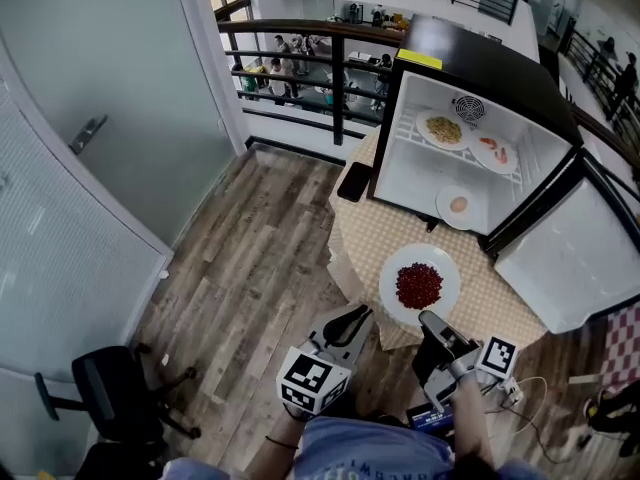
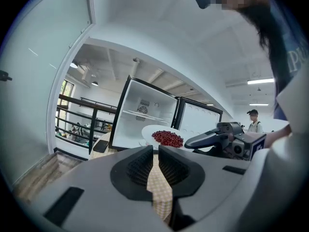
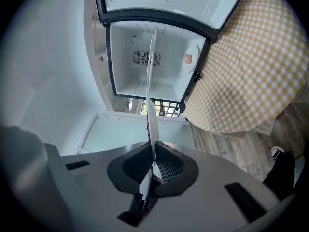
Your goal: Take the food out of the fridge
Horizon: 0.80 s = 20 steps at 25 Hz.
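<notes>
A white plate (image 1: 446, 268) heaped with red food (image 1: 419, 285) hangs over the near edge of the checked table, with my right gripper (image 1: 428, 320) shut on its near rim. In the right gripper view the plate (image 3: 152, 95) runs edge-on out of the right gripper (image 3: 154, 151). The small white fridge (image 1: 410, 168) stands open on the table. Its shelf holds a plate of noodles (image 1: 443, 129) and a plate with shrimp (image 1: 495, 153); a plate with an egg (image 1: 458, 206) lies below. My left gripper (image 1: 360, 315) is shut and empty, left of the plate (image 2: 147, 129).
The fridge door (image 1: 575, 258) swings out to the right. A flat black object (image 1: 354, 181) lies on the yellow checked cloth (image 1: 400, 233) left of the fridge. A black railing (image 1: 300, 63) runs behind, a glass wall stands left, and an office chair (image 1: 110, 393) stands on the wood floor.
</notes>
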Available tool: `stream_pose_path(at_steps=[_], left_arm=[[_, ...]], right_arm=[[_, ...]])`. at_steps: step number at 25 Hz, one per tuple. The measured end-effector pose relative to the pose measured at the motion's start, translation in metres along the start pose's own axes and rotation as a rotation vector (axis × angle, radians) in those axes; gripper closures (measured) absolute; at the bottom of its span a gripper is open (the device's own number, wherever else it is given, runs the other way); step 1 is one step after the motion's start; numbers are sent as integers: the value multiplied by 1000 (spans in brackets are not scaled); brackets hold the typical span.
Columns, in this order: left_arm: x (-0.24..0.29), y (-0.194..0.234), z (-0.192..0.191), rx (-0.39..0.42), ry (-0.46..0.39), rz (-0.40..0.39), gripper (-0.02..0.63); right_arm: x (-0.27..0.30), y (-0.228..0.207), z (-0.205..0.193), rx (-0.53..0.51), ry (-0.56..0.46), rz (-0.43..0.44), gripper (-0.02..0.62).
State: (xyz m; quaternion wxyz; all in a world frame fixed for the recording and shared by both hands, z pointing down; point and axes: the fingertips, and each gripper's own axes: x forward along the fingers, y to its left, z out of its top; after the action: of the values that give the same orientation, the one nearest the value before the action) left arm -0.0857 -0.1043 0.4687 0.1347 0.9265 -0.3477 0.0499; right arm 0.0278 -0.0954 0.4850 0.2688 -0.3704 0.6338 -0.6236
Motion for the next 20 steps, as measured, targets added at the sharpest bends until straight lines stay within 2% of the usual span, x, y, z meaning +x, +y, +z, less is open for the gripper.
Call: stream_pose_path(at_steps=[10,20], left_arm=[[-7,-84,-23,15,23,37,574],[-38,-182,-49,36,37,56,574]], right_arm=[[-87,-14,-7,-3,36,2,569],[-182,-20,-30,-6,46,21,569]])
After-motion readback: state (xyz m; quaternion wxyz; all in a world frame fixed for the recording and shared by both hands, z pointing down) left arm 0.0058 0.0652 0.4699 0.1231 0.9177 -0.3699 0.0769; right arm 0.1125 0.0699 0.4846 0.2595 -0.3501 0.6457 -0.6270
